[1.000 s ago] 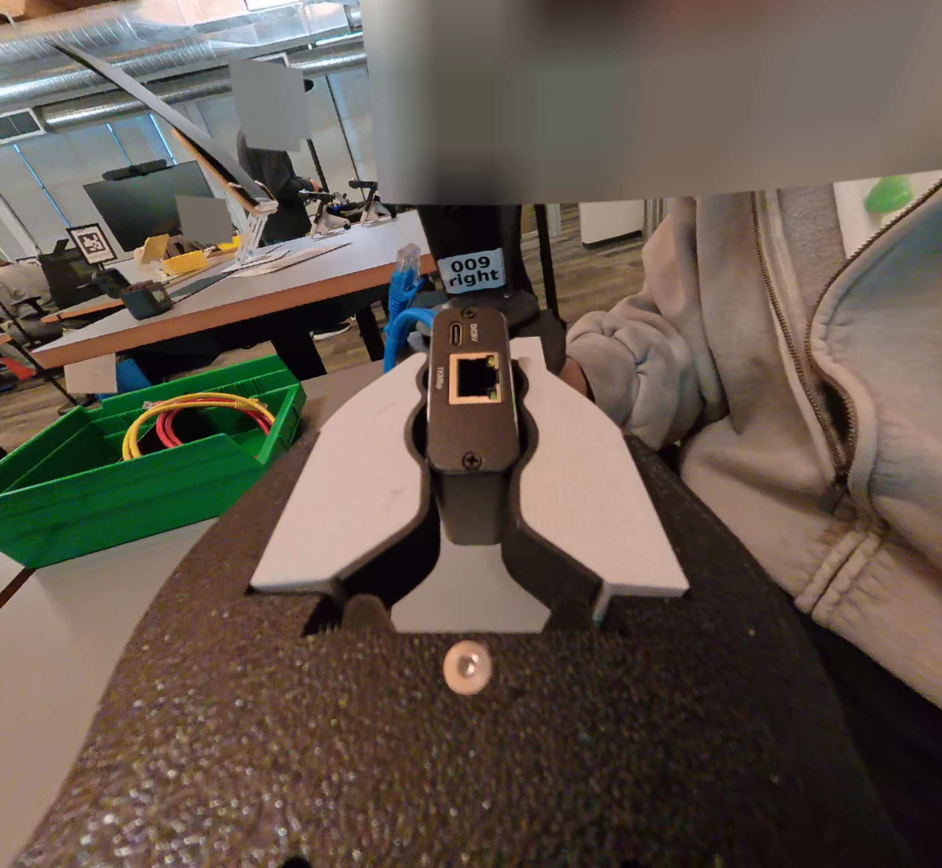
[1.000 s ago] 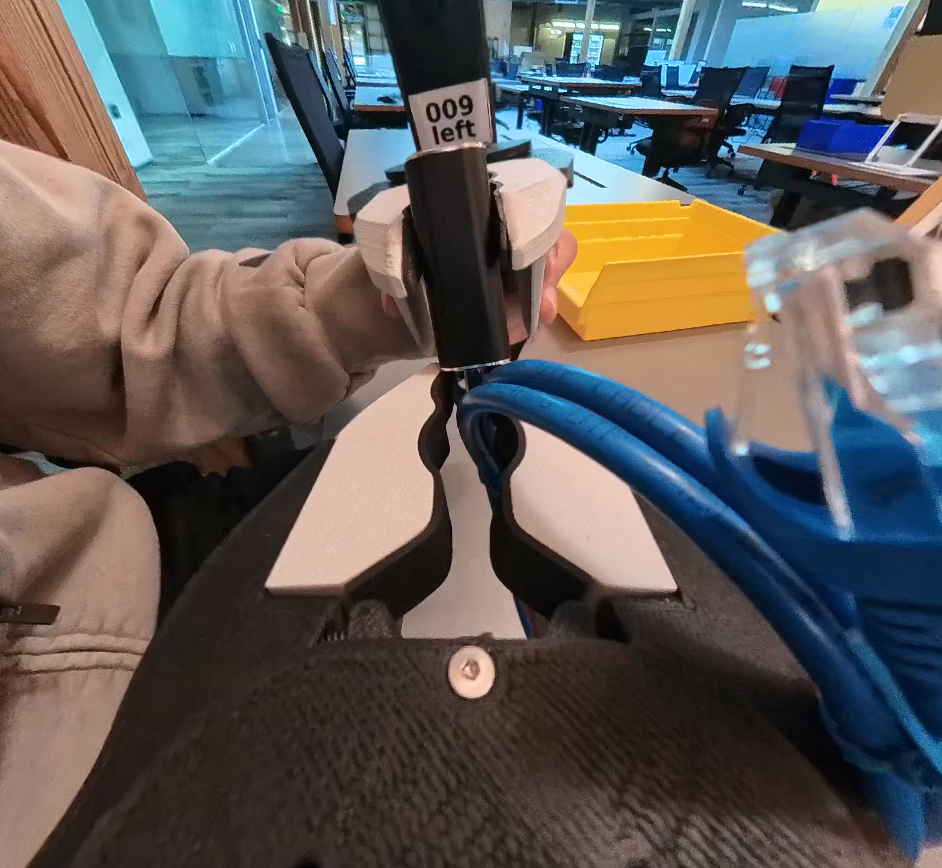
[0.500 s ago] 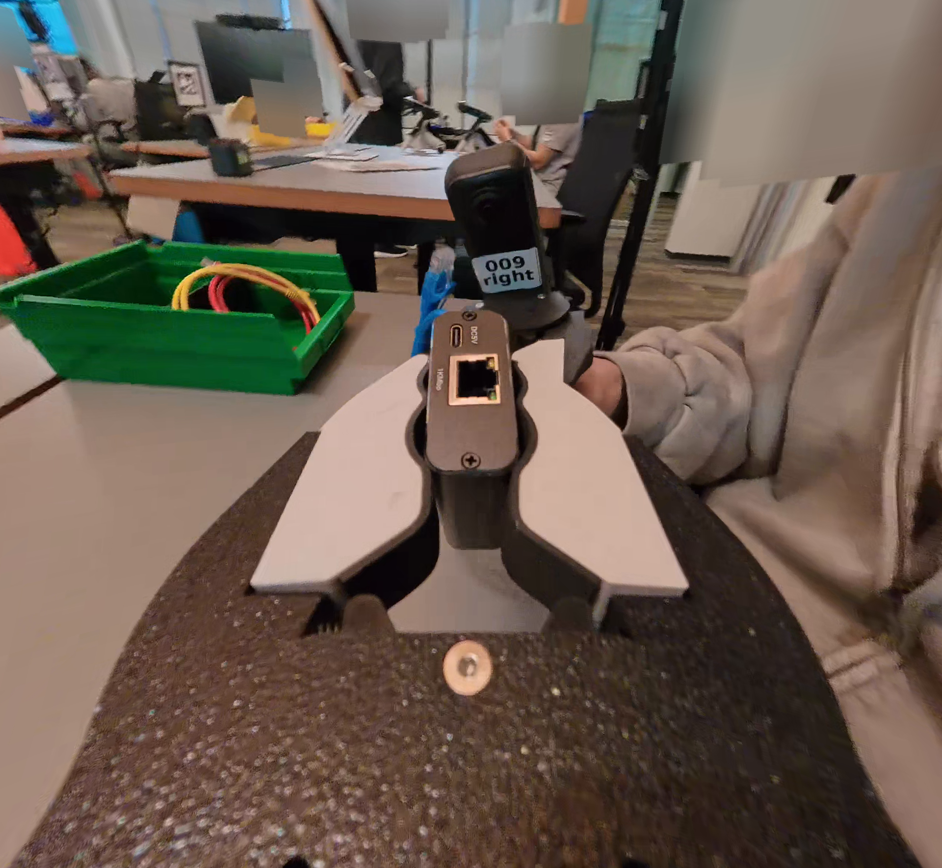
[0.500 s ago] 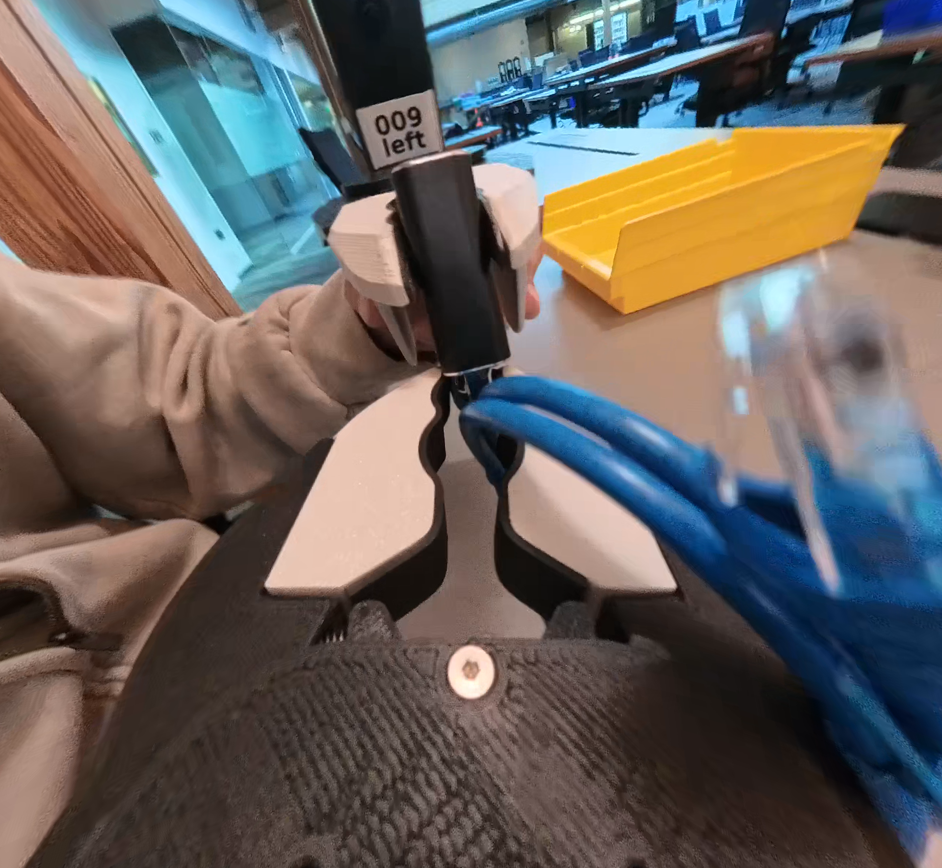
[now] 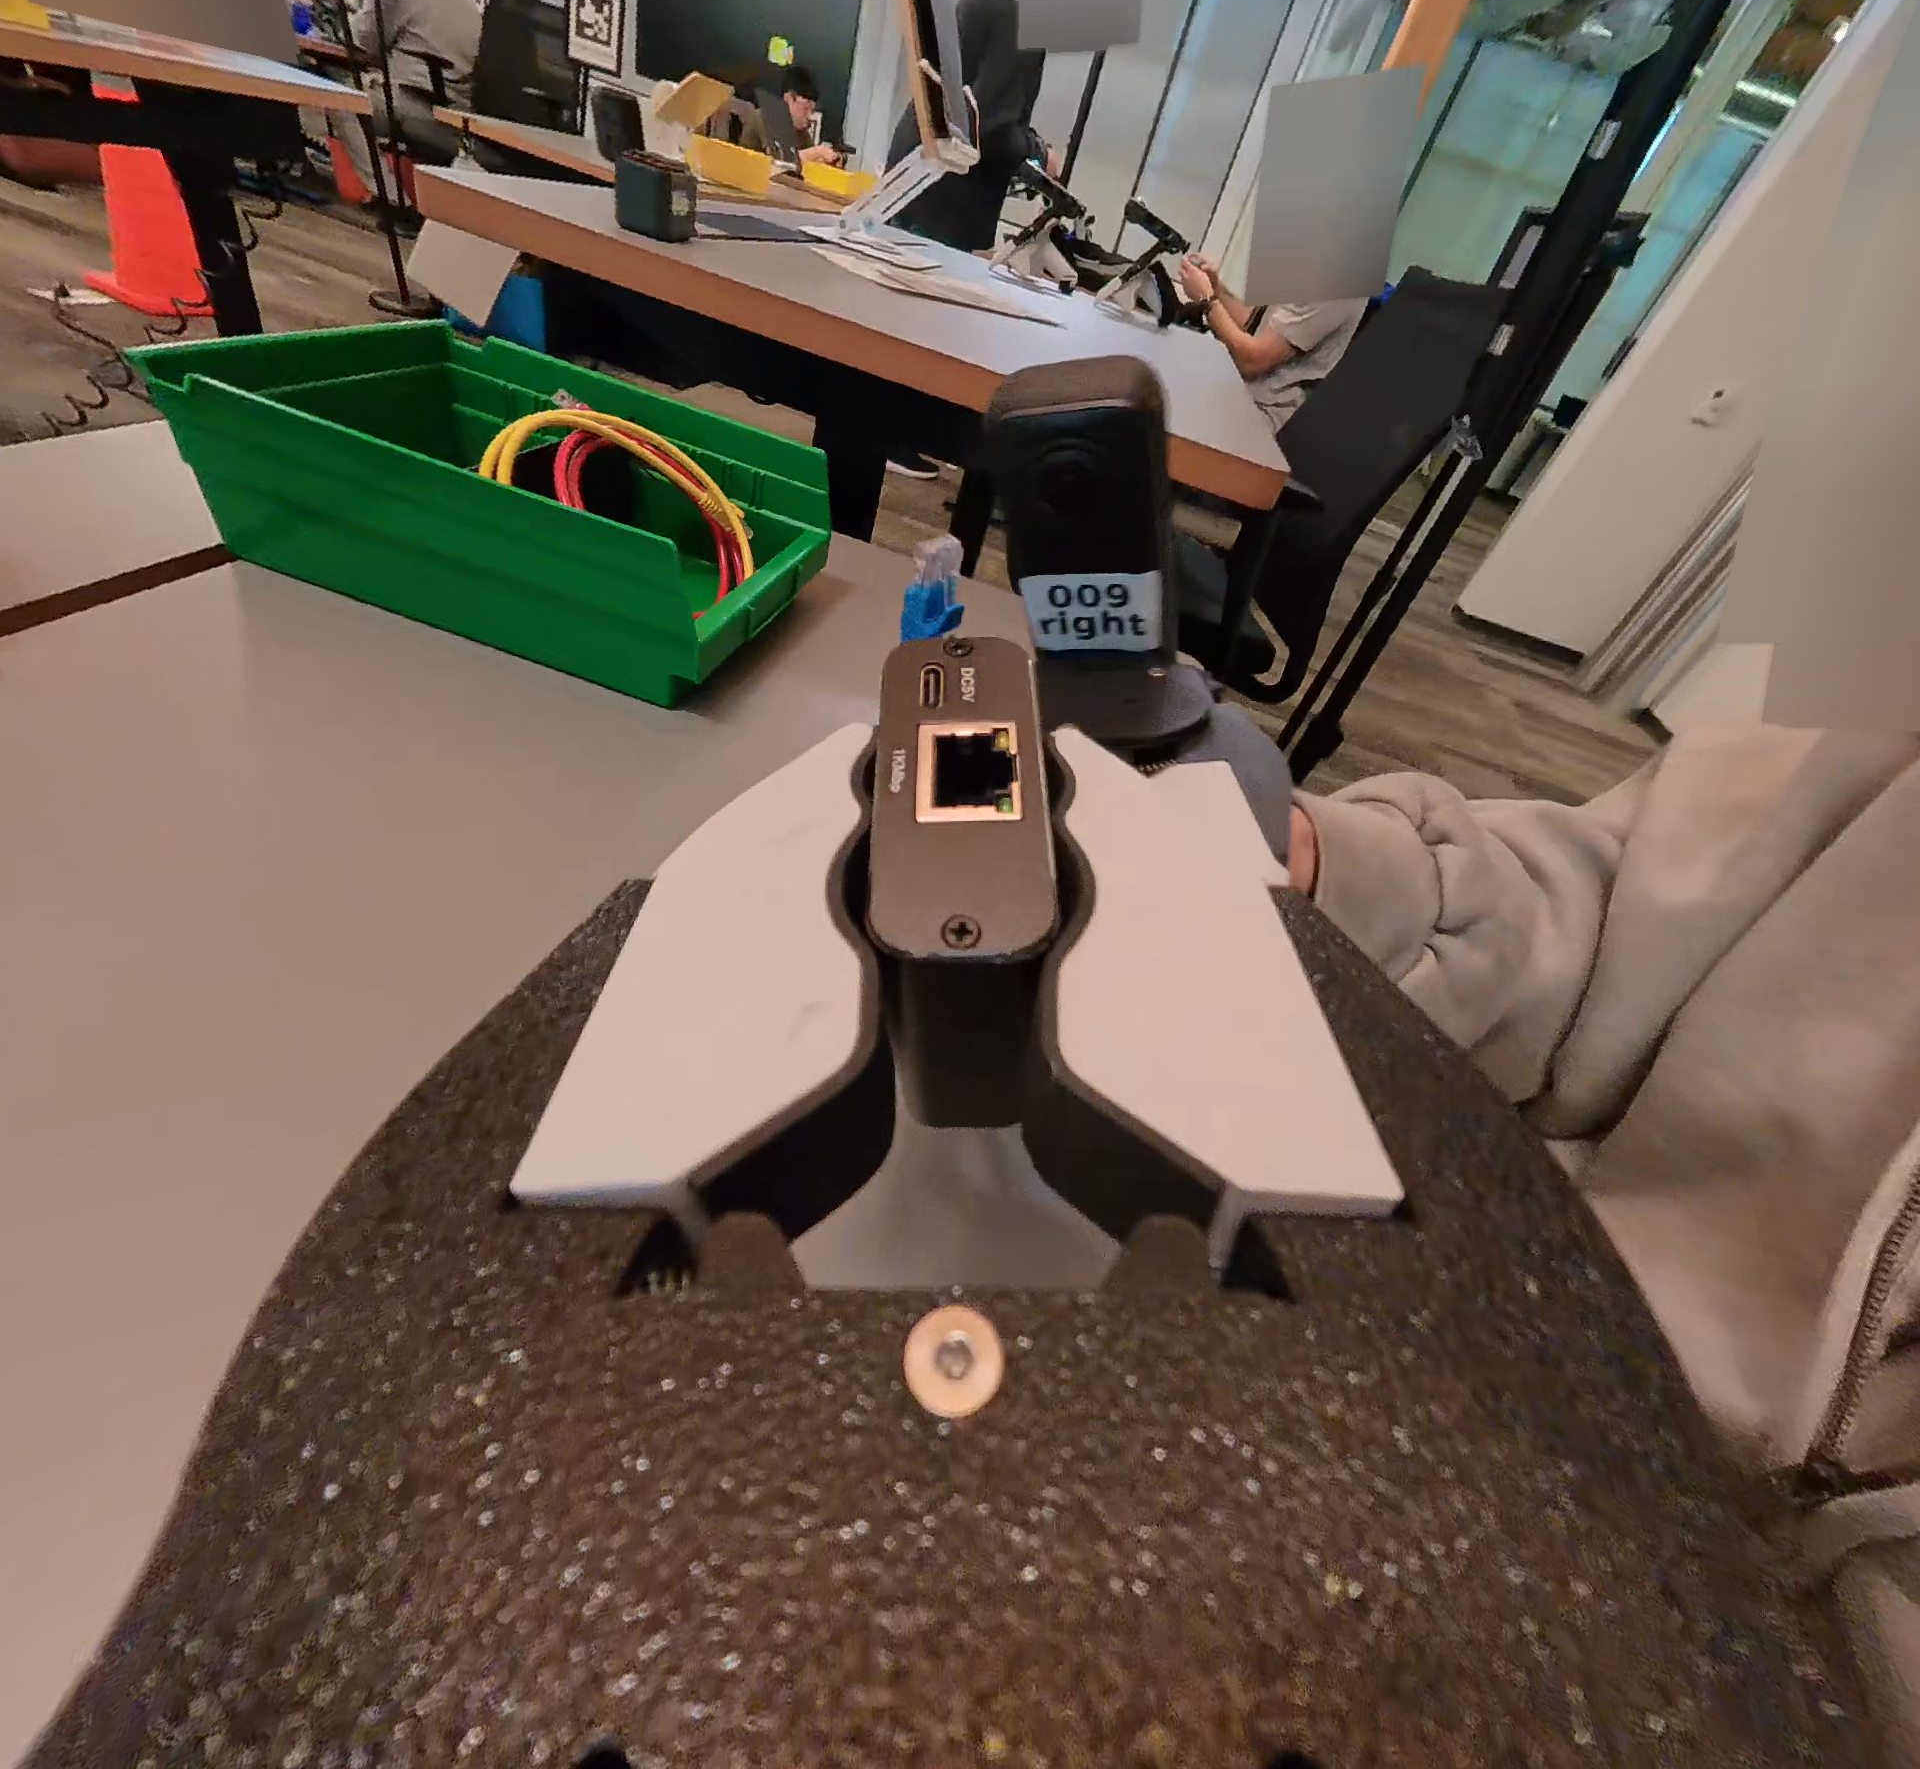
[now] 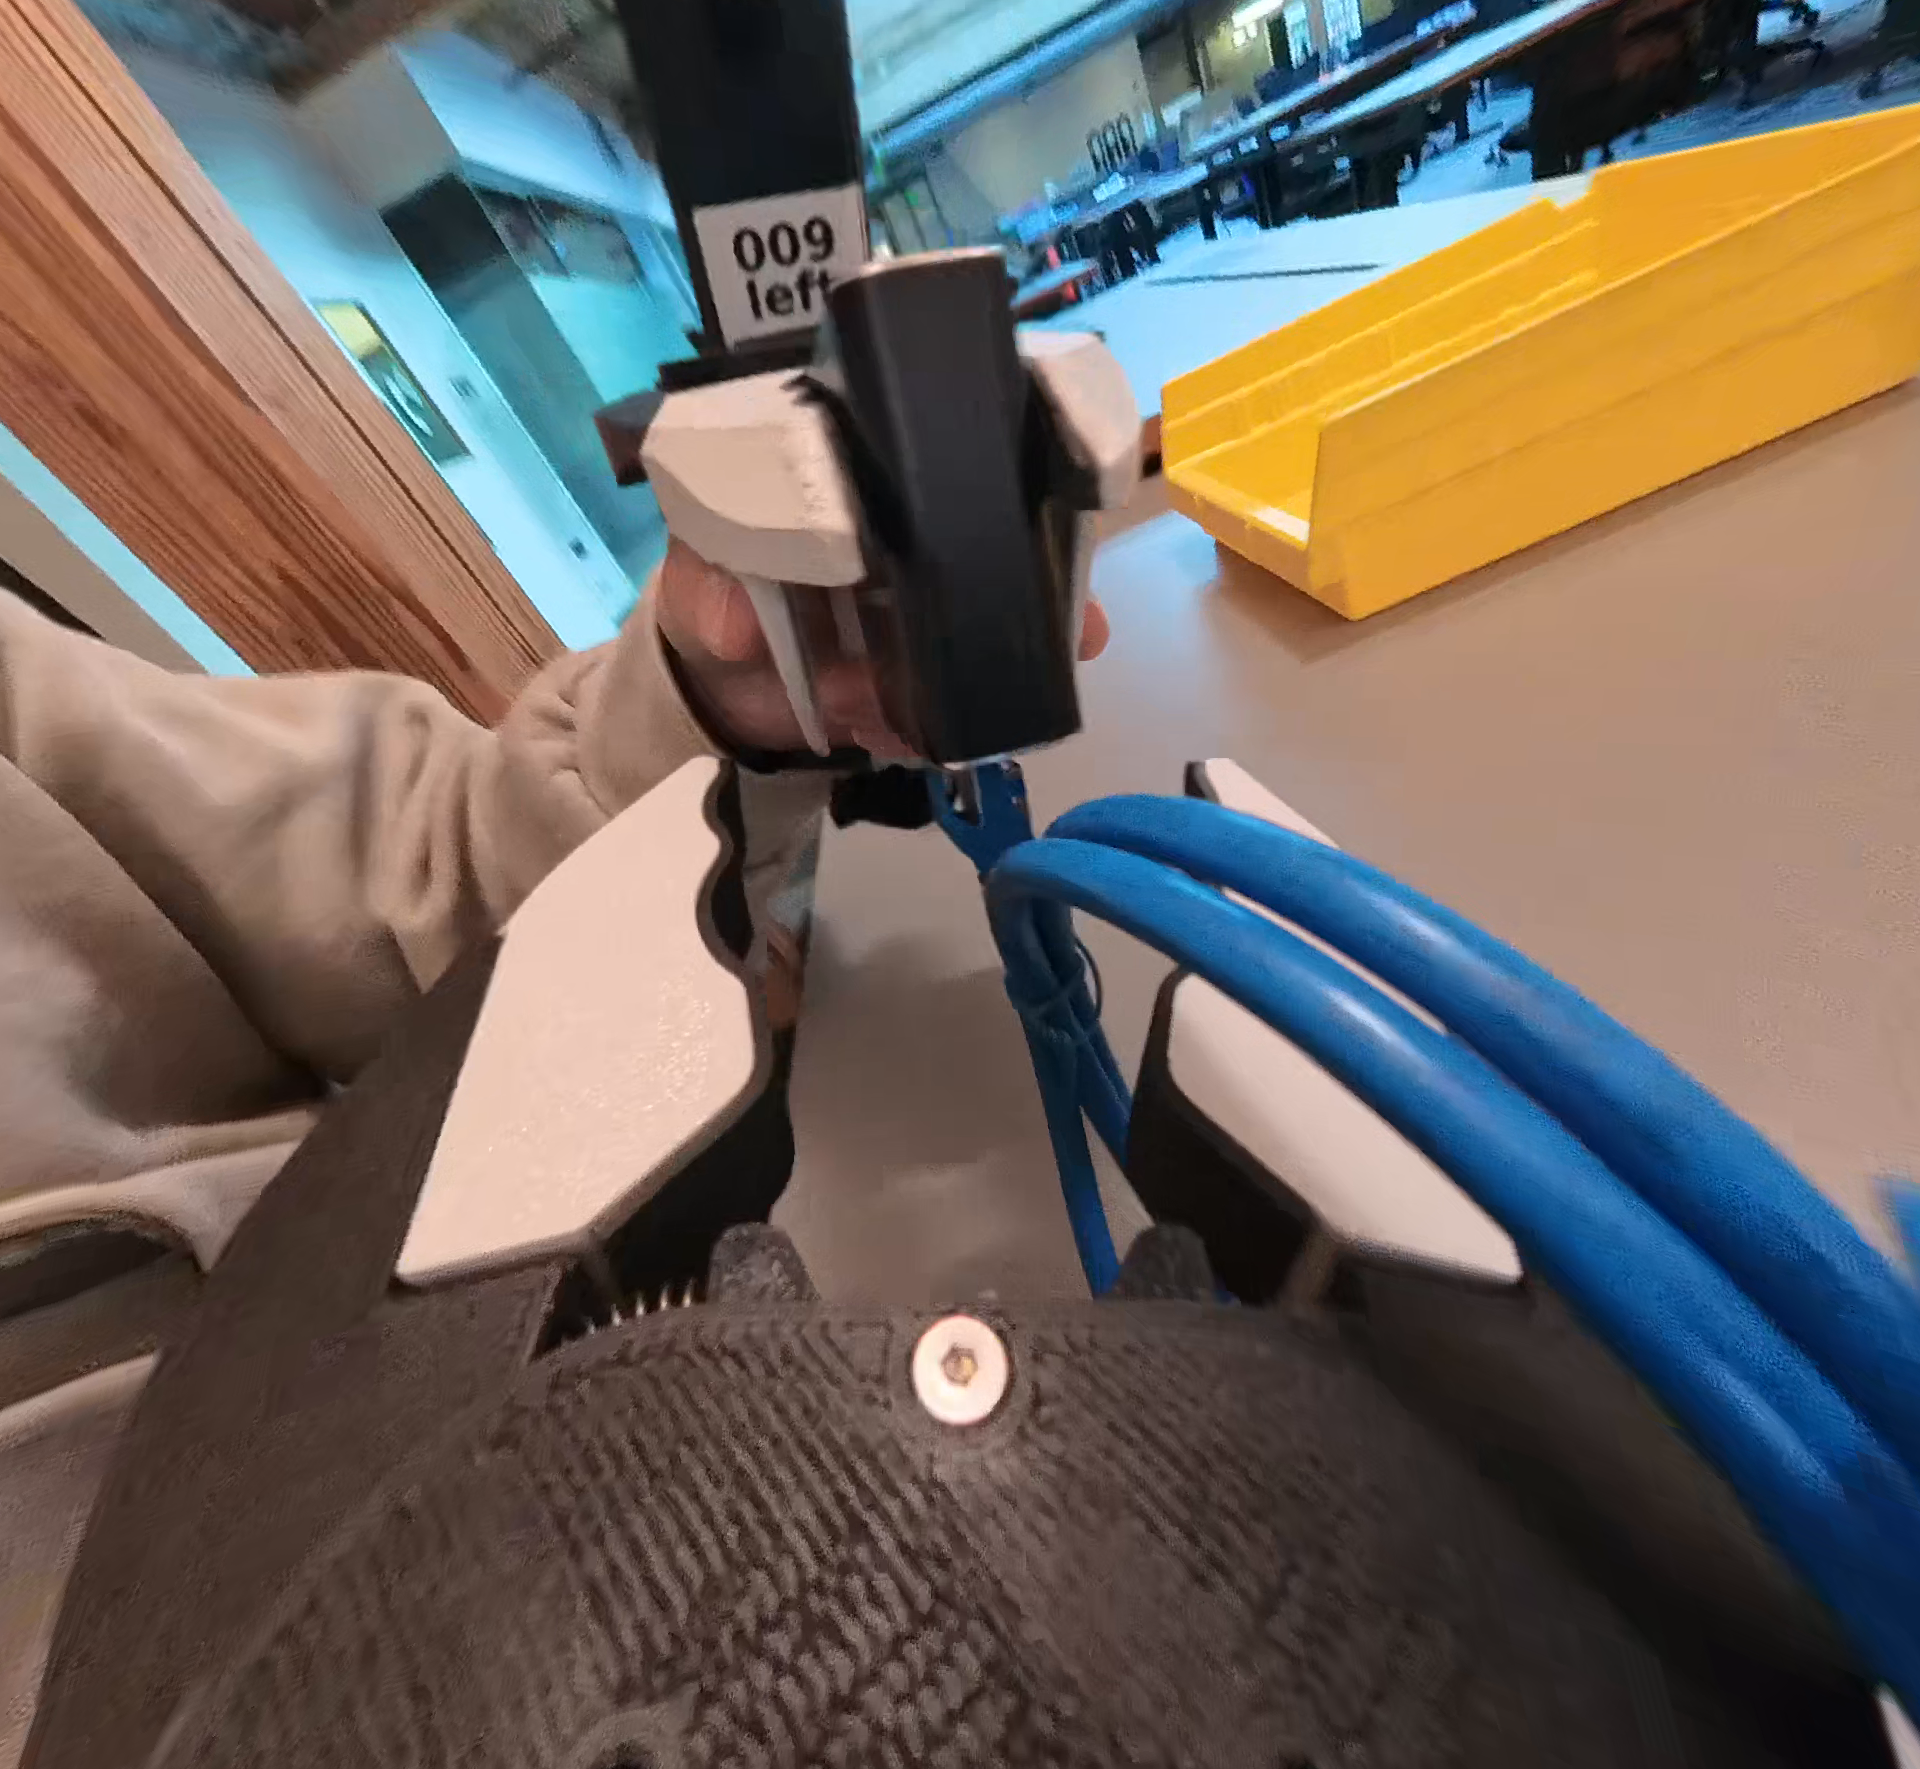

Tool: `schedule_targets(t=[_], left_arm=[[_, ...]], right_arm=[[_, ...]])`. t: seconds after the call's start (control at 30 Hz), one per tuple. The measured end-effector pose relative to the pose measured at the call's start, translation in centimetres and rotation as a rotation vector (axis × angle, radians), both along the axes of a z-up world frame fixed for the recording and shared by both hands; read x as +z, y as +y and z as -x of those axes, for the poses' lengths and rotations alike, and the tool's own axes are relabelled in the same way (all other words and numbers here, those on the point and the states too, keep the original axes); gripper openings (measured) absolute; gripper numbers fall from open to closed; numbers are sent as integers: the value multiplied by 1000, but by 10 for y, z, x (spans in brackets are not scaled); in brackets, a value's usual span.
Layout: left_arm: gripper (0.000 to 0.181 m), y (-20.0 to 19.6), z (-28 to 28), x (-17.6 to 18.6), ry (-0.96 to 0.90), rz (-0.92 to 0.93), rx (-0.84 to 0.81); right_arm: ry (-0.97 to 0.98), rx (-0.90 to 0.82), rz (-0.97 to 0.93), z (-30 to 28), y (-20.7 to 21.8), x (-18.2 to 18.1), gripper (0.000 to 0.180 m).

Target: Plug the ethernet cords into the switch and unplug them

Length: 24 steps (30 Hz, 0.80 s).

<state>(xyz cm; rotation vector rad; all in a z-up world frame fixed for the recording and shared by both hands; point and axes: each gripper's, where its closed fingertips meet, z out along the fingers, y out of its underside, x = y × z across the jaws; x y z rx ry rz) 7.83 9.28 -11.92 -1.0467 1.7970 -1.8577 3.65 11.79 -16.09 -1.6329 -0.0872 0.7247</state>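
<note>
Left gripper (image 5: pixel 961 815) clamped on the switch (image 5: pixel 961 800), port facing the camera. Right gripper (image 6: pixel 961 878) spread wide around the blue cord (image 6: pixel 1049 981), plug (image 6: pixel 982 800) in the switch's far end. Green bin (image 5: pixel 468 493) left of switch.

bin (image 5: pixel 436 514) left on table (image 5: pixel 260 836) | cords (image 5: pixel 623 483) inside (coiled)

White printed label (image 5: pixel 1088 611) on black camera (image 5: pixel 1075 472), tiny print, seemingly legible, on switch (image 5: pixel 961 888) face, coded square signs (image 5: pixel 594 15) behind.
</note>
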Motion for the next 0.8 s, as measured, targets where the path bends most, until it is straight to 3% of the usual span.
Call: schedule_targets(t=[0.13, 0.27, 0.47, 0.6, 0.73, 0.8], left_arm=[[26, 2, 2, 2, -4, 40, -9], [26, 13, -3, 5, 5, 54, 68], [26, 42, -21, 1, 38, 95, 299], [26, 53, -24, 7, 34, 218, 386], [26, 54, -26, 8, 64, 319, 404], [26, 52, -27, 7, 82, 379, 403]], right_arm=[[-226, -59, 38, 3, 1, -9, 101], [-293, -75, 72, 8, -1, -13, 116], [-560, -226, 130, 2, 3, -25, 116], [-724, -425, 25, -16, 3, -9, 98], [-742, -542, -45, -31, -2, 7, 55], [-760, -580, -51, -39, -1, 10, 49]])
